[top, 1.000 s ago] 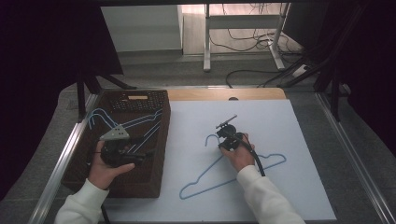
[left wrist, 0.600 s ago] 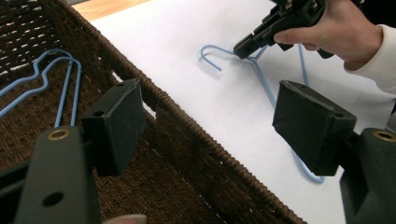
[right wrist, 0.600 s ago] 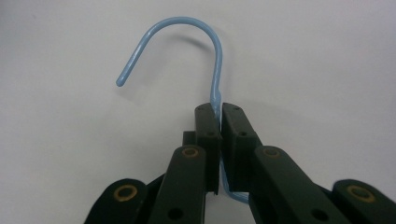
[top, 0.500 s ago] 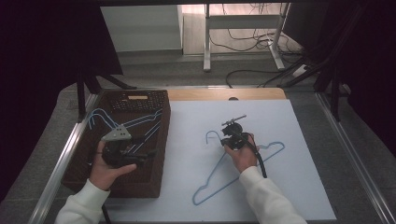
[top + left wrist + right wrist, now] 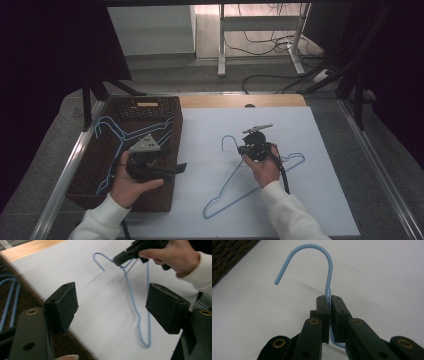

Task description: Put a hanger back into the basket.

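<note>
While right fingers (image 5: 328,303) clamp one blue hanger (image 5: 260,185), two more in basket (image 5: 90,170), left fingers (image 5: 112,310) apart

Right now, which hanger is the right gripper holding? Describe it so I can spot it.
Start at the white sheet. On it is one blue wire hanger, neck pinched in the right gripper. The other blue hangers lie in the brown basket.

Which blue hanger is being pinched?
The blue hanger on the white sheet; the right gripper clamps its neck. The others lie untouched in the brown basket.
</note>
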Demonstrator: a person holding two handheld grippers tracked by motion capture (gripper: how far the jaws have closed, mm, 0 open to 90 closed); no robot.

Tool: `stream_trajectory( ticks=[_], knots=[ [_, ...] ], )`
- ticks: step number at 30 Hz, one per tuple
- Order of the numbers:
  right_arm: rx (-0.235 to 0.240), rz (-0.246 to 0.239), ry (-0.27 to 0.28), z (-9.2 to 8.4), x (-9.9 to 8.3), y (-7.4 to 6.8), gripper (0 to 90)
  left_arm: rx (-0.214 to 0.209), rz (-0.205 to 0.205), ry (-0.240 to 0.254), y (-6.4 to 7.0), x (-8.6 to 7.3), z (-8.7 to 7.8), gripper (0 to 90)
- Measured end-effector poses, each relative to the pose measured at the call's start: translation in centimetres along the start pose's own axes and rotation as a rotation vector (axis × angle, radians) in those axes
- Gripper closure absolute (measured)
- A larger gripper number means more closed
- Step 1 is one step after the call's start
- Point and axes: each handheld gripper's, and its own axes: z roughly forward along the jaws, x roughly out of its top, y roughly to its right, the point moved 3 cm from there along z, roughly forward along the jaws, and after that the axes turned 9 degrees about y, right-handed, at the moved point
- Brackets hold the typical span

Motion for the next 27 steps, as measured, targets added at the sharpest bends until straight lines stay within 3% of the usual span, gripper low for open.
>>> stream_trajectory(
  ticks=[7, 13, 17, 27],
  knots=[
    [0.006, 0.008, 0.013, -0.3, 0.0, 0.0, 85.9, -0.045, 0.003, -0.063, 2.1, 0.1, 3.0, 24.9],
    [0.009, 0.011, 0.022, -0.5, -0.1, 0.0, 85.9, -0.113, -0.038, -0.116, 2.7, -0.4, 5.4, 25.1],
    [0.01, 0.013, 0.029, -0.6, -0.1, 0.1, 85.9, -0.139, -0.044, -0.145, 3.2, -0.8, 6.9, 26.4],
    [0.012, 0.014, 0.047, -1.0, -0.1, 0.0, 85.9, -0.128, -0.047, -0.268, 4.7, -2.1, 11.7, 29.9]
  ],
)
